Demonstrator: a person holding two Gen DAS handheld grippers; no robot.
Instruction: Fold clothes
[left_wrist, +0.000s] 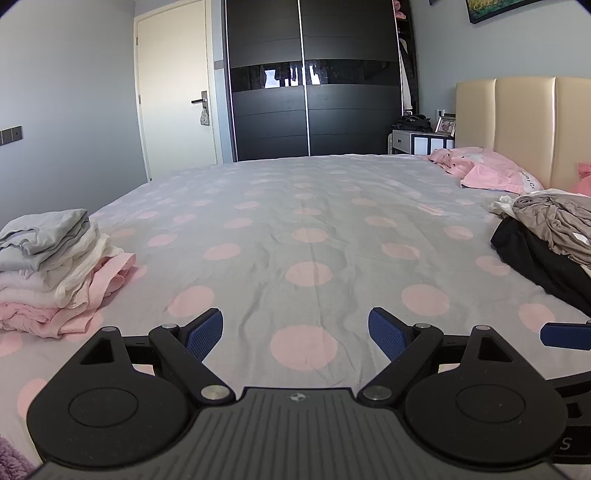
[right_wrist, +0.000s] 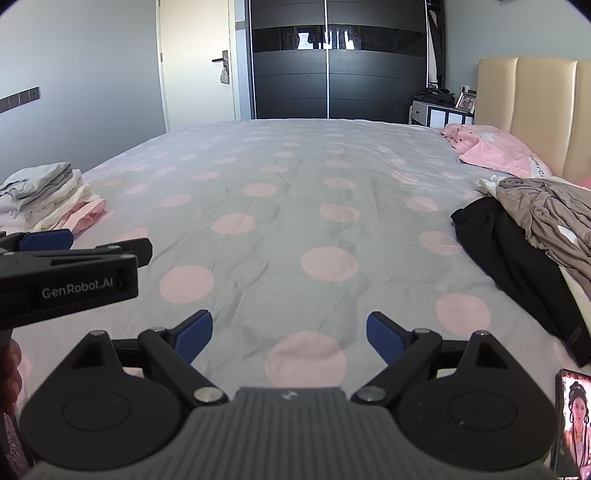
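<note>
Two grippers hover side by side over a spotted bed (left_wrist: 306, 206), both spread wide and holding nothing: the left gripper (left_wrist: 295, 328) and the right gripper (right_wrist: 289, 332) each show blue pads well apart above bare sheet. Clothes lie in two places. A folded stack (left_wrist: 55, 266) of grey, white and pink pieces sits at the left edge of the bed; an unfolded heap at the right holds a black garment (right_wrist: 513, 266) with a taupe garment (right_wrist: 550, 214) draped over it, and possibly a pale piece beneath, though that is too hidden to count. One pink pillow (right_wrist: 495, 151) rests by the headboard, and one phone (right_wrist: 570, 421) stands at the near right.

The step in hand looks like fetching the next piece. Best done, the right gripper would pinch the taupe top layer only, lift it free of the black one, and spread it flat on the open middle before any fold.
</note>
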